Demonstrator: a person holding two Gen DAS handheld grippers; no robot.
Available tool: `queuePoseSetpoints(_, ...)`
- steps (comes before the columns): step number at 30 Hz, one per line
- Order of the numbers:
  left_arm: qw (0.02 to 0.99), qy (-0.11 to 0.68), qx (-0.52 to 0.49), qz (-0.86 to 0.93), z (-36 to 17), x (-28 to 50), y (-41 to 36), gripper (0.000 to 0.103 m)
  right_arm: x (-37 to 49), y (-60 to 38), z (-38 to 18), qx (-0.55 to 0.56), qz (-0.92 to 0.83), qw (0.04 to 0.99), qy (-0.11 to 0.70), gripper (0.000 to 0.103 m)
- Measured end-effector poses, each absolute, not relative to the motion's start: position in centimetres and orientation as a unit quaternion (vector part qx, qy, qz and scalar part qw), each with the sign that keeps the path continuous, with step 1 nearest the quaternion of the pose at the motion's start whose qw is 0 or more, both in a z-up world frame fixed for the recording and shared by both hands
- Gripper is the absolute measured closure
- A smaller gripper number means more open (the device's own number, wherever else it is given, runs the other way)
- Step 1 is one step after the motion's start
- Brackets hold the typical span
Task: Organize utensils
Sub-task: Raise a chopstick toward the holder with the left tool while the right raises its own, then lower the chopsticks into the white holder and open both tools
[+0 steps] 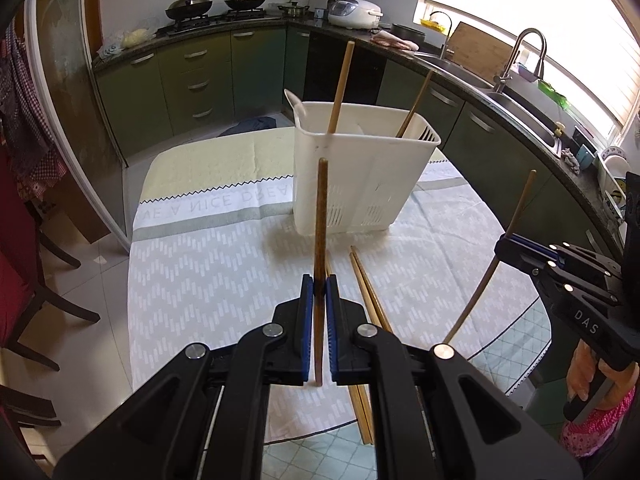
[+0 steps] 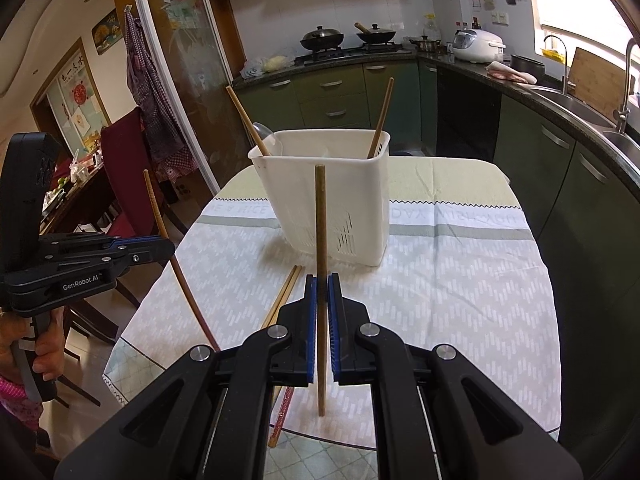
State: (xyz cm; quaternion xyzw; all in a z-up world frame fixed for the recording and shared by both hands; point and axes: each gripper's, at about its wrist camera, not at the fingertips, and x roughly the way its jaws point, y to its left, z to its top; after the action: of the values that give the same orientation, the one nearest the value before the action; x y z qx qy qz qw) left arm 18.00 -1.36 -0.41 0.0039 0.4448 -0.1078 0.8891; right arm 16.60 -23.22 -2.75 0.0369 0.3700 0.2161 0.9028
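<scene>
A white plastic utensil holder (image 1: 352,184) (image 2: 332,200) stands on the table with two chopsticks (image 1: 340,88) and a white spoon (image 1: 296,104) in it. My left gripper (image 1: 319,288) is shut on a dark brown chopstick (image 1: 321,216), held upright above the table in front of the holder. My right gripper (image 2: 321,284) is shut on a lighter chopstick (image 2: 320,216), also upright in front of the holder. Each gripper shows in the other view, the right gripper (image 1: 504,246) and the left gripper (image 2: 160,250). Loose chopsticks (image 1: 366,280) (image 2: 284,296) lie on the cloth between them.
The round table wears a white and pale yellow cloth (image 1: 208,272) (image 2: 460,280). Dark wooden chairs (image 1: 24,280) (image 2: 128,184) stand at the left. Green kitchen cabinets and a counter with a sink (image 1: 512,96) curve round behind.
</scene>
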Motion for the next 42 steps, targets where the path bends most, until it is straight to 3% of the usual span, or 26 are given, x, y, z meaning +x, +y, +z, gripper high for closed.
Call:
queuePoseSetpoints(19, 0.900, 0.417, 0.004, -0.129, 3.0, 17.6, -2.1, 0.097, 15.9, -23.3, 0.1, 0.030, 0.225, 0.912, 0.342, 0.097)
queuePoseSetpoints(35, 0.953, 0.265, -0.005, -0.148, 16.2, 21.1, -6.2, 0.096, 19.4, -25.2, 15.0, 0.071, 0.214, 0.957, 0.185, 0.097)
queuePoseSetpoints(42, 0.960, 0.257, 0.002, -0.113, 14.4, 25.1, -6.7, 0.096, 25.1, -23.8, 13.1, 0.060, 0.177, 0.963, 0.196, 0.097)
